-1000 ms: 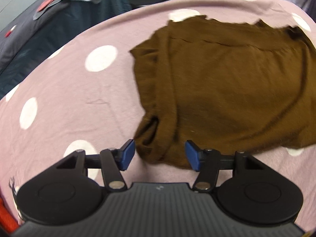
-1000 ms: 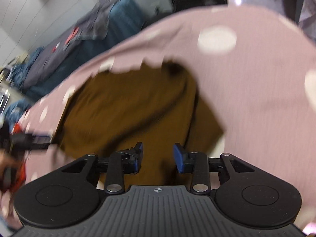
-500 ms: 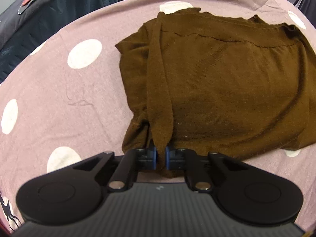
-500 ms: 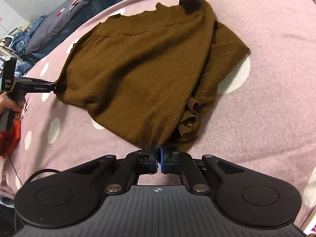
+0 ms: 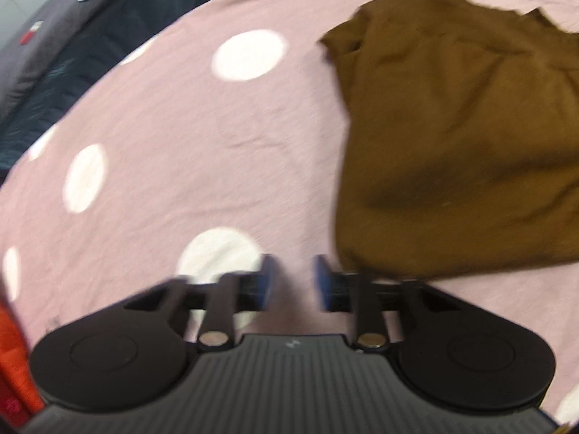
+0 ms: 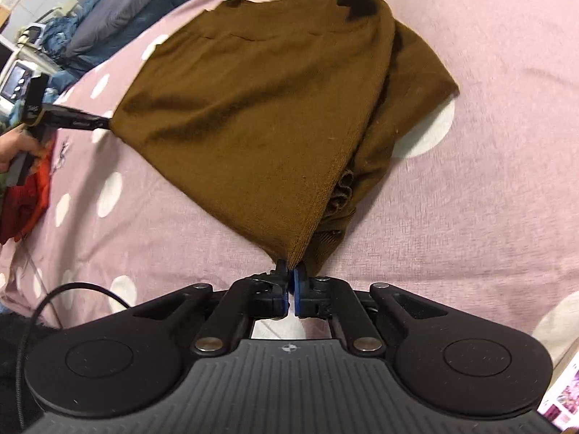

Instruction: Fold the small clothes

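Note:
A brown knit sweater (image 6: 260, 108) lies on a pink sheet with white dots (image 6: 488, 181). My right gripper (image 6: 291, 282) is shut on the sweater's near corner and pulls it taut. In the left wrist view the sweater (image 5: 452, 144) lies to the right. My left gripper (image 5: 293, 282) is open with nothing between its blue pads, just left of the sweater's near edge. In the right wrist view the left gripper (image 6: 97, 123) shows at the sweater's left corner; whether it touches is unclear.
Dark blue and grey bedding (image 5: 72, 36) lies beyond the sheet's far left edge. Red cloth (image 6: 25, 195) lies at the left edge. A black cable (image 6: 72, 289) runs by the right gripper's body. Bare sheet (image 5: 181, 144) spreads left of the sweater.
My left gripper was shut on the sweater's edge half a second ago; now it is open and has moved left off it. My right gripper stays shut on its corner.

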Tool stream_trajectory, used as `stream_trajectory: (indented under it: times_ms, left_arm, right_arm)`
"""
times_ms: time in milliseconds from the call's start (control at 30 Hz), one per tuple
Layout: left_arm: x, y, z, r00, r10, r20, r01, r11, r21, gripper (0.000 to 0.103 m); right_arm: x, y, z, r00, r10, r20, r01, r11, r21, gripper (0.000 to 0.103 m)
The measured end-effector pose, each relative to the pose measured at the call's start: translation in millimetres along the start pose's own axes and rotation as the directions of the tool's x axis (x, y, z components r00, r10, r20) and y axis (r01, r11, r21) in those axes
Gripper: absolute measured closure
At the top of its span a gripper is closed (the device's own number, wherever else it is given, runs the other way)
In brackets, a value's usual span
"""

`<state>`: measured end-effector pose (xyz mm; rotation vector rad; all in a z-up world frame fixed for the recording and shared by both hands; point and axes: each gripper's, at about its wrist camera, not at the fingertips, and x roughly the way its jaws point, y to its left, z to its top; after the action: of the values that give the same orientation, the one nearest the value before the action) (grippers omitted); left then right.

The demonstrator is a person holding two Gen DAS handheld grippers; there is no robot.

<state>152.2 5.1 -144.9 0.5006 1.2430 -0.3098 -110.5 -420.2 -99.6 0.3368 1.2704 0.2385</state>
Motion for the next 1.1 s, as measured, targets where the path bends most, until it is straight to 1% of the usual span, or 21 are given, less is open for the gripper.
stream_trajectory:
  times_ms: [33,100,167,200,267,300,367,433,467,500,600,667,733,800,867,933,967,1000,1033,1067,1100]
  left_arm:
    - [1,2,-3,1.0,0.03,-0.004,-0.03,1.0,-0.007,0.049]
    - [0,9,-6,0.999,0.038,-0.012,-0.039,0.998,-0.048,0.05]
    - [-10,15,-8,1.0,0.03,0.005,-0.029,0.993,-0.114,0.05]
    - [-18,16,-8,0.999,0.024,0.028,-0.02,0.989,-0.146,0.05]
    - [-35,9,-8,0.997,-0.002,0.083,0.016,0.984,-0.176,0.048]
    - [-43,1,-7,0.993,-0.018,0.113,0.037,0.984,-0.173,0.044]
    - [-55,-24,-5,0.985,-0.06,0.16,0.083,0.986,-0.142,0.037]
    - [-58,-56,-3,0.979,-0.108,0.17,0.125,0.988,-0.089,0.034]
    - [-57,-73,0,0.979,-0.126,0.16,0.137,0.989,-0.057,0.033]
    - [-54,-91,2,0.98,-0.14,0.143,0.145,0.989,-0.025,0.03]
    - [-48,-145,5,0.979,-0.173,0.106,0.167,0.984,0.056,0.03]
    - [-53,-174,7,0.975,-0.192,0.112,0.182,0.979,0.097,0.03]
    - [-60,-192,8,0.967,-0.221,0.128,0.208,0.973,0.103,0.025]
    - [-63,-207,10,0.957,-0.259,0.129,0.248,0.964,0.097,0.023]
    - [-62,-220,15,0.954,-0.271,0.125,0.26,0.961,0.097,0.023]
    - [-62,-230,16,0.955,-0.271,0.121,0.259,0.96,0.102,0.023]
    - [-63,-233,18,0.955,-0.27,0.122,0.259,0.961,0.102,0.023]
    - [-61,-234,18,0.954,-0.273,0.12,0.262,0.96,0.1,0.023]
    - [-60,-235,20,0.954,-0.276,0.118,0.266,0.959,0.096,0.023]
    - [-60,-235,22,0.953,-0.278,0.117,0.269,0.959,0.09,0.023]
    - [-60,-235,23,0.953,-0.281,0.117,0.272,0.958,0.088,0.023]
  right_arm:
    - [5,-1,-1,1.0,-0.005,-0.023,0.005,1.0,0.007,0.09]
    - [7,-2,-6,0.998,-0.022,-0.054,0.022,1.0,-0.002,0.09]
    - [0,-3,-6,0.998,-0.018,-0.056,0.019,1.0,0.015,0.086]
    - [-8,-3,-5,0.999,-0.027,-0.039,0.028,0.999,0.016,0.077]
    - [-29,1,0,0.998,-0.045,0.033,0.045,0.999,-0.005,0.076]
    - [-41,2,5,0.994,-0.059,0.091,0.061,0.998,-0.015,0.076]
    - [-60,4,18,0.971,-0.083,0.222,0.091,0.996,-0.022,0.076]
    - [-63,4,38,0.946,-0.061,0.318,0.083,0.995,-0.054,0.076]
    - [-56,3,50,0.94,-0.059,0.335,0.091,0.993,-0.081,0.076]
    - [-45,4,64,0.938,-0.072,0.339,0.114,0.988,-0.105,0.076]
    - [-3,3,104,0.939,-0.122,0.322,0.174,0.975,-0.139,0.077]
    - [15,-5,126,0.946,-0.128,0.299,0.175,0.975,-0.136,0.077]
    - [26,-10,144,0.941,-0.157,0.3,0.206,0.969,-0.138,0.077]
    - [25,-16,150,0.92,-0.21,0.332,0.262,0.957,-0.121,0.076]
    - [17,-27,154,0.908,-0.212,0.362,0.266,0.958,-0.104,0.076]
    - [10,-35,156,0.884,-0.254,0.393,0.305,0.95,-0.073,0.079]
    - [3,-40,156,0.871,-0.26,0.416,0.309,0.95,-0.053,0.078]
    - [-3,-43,155,0.858,-0.277,0.432,0.32,0.947,-0.028,0.068]
    - [-10,-46,152,0.849,-0.294,0.438,0.33,0.944,-0.004,0.061]
    - [-15,-47,150,0.848,-0.294,0.441,0.322,0.947,0.012,0.058]
    - [-21,-48,145,0.854,-0.275,0.442,0.296,0.955,0.022,0.052]
